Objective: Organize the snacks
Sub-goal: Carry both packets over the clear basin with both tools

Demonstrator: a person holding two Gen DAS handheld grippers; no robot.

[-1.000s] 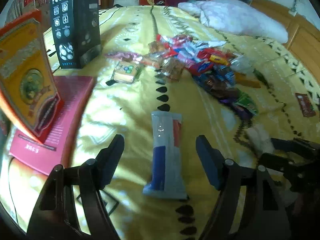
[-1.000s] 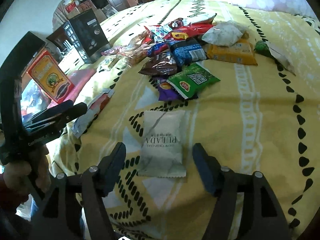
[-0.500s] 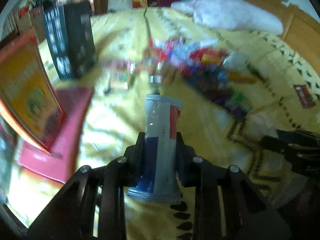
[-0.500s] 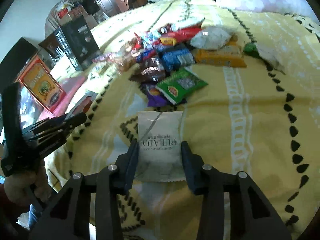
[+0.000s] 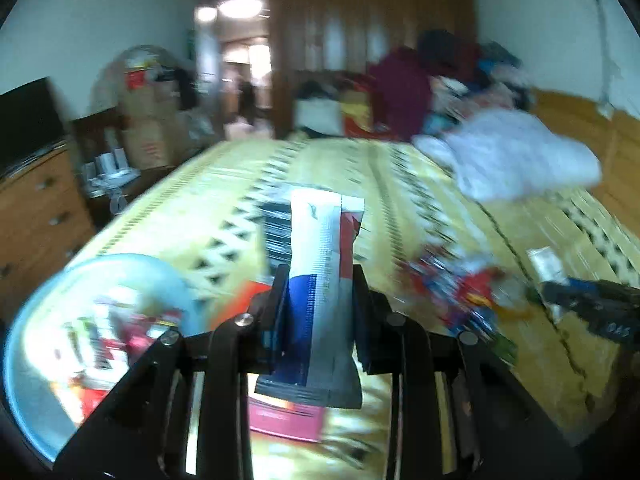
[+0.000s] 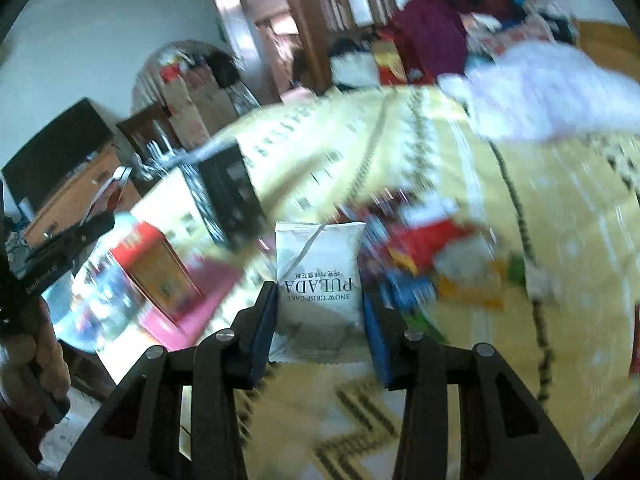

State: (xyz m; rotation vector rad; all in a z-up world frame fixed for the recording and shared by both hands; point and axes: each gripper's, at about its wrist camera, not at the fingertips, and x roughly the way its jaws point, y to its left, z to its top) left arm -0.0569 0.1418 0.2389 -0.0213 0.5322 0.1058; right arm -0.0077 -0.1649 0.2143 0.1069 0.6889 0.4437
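Gripping a long white, blue and red snack packet (image 5: 320, 280), my left gripper (image 5: 318, 312) has its blue pads pressed tight on the packet's sides, and the packet stands up between them, clear of the bed. My right gripper (image 6: 318, 316) is clamped on a white snack pouch (image 6: 320, 268) with dark lettering, also held off the bed (image 6: 560, 320).

Near left in the left wrist view there is a round blue bowl (image 5: 36, 352) with blurred colourful things inside, and a pink box (image 5: 286, 420) lies below the packet. In the right wrist view, a red and orange box (image 6: 160, 268) stands to the left of the pouch, with a black box (image 6: 228, 196) farther back. To the right, a blurred pile of snacks (image 6: 432, 248) lies on the yellow patterned bedcover. A white pillow (image 6: 560, 92) sits at the far right. Beyond the bed I see a wooden wardrobe (image 5: 360, 40) and an open doorway (image 5: 240, 80).
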